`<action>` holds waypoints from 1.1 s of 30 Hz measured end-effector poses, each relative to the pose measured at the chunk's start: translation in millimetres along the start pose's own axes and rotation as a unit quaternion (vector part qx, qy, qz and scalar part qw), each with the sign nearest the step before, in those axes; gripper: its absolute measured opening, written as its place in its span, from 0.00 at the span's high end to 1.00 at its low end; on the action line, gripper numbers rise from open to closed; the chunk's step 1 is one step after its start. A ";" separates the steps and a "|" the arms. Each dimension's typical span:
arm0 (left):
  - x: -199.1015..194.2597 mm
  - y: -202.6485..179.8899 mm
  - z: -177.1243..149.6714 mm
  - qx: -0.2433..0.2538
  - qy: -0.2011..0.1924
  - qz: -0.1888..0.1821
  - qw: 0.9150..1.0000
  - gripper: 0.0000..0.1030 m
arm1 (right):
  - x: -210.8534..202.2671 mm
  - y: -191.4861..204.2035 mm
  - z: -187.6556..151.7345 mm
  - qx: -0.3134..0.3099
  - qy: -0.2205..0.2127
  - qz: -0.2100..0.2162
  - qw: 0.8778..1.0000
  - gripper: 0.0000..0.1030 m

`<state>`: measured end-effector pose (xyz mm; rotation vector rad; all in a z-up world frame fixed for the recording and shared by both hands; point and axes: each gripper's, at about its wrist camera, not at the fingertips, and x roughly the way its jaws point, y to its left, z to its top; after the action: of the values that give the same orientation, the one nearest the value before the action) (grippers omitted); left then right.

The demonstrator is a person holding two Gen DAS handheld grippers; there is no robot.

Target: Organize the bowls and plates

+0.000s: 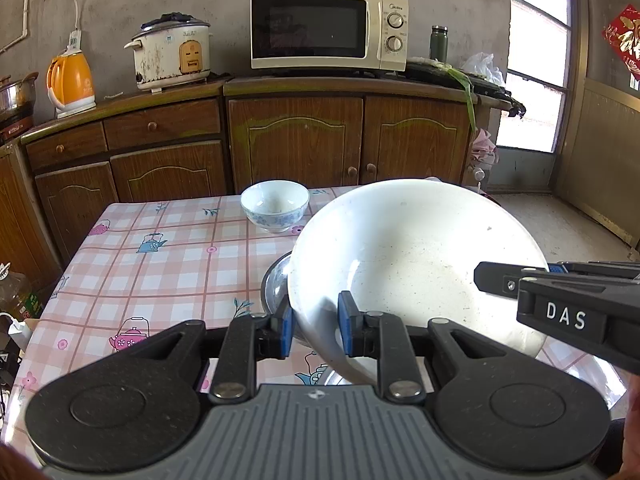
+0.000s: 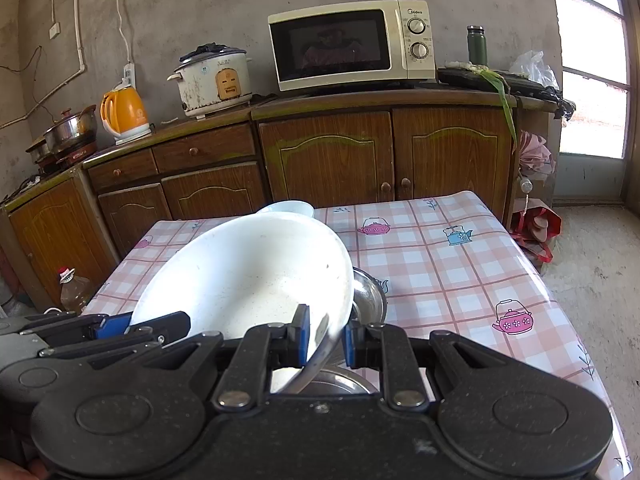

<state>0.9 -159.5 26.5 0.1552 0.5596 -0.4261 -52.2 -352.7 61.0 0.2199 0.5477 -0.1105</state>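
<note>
**Big white bowl up in both tools, stack not yet made**

Here we are with the left tool (image 1: pixel 314 330) clamped on the near-left rim of the large white bowl (image 1: pixel 416 264), and the right tool (image 2: pixel 326 340) pinched tight on the opposite rim. The bowl hangs tilted above the checked tabletop (image 1: pixel 160 264), directly over a steel bowl (image 2: pixel 370 294) that sits beneath it. I'd call this the middle of the job: one piece lifted, nothing visibly nested so far. Still to come, by my reading, is setting this bowl down into or beside the others and gathering the small one.

The count: one large white bowl, one steel bowl peeking out below, one small blue-patterned bowl (image 1: pixel 275 204) standing alone at the far edge of the tabletop. Three bowls, and no flat plate that I can pick out
</note>
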 end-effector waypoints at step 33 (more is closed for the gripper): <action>8.6 -2.8 -10.9 0.003 0.026 -0.009 1.000 0.78 | 3.9 -7.3 -16.9 0.008 0.023 -0.005 1.000 0.78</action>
<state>1.0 -162.2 12.6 0.1679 0.6113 -0.4418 -58.6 -355.9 43.6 0.2349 0.5935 -0.1189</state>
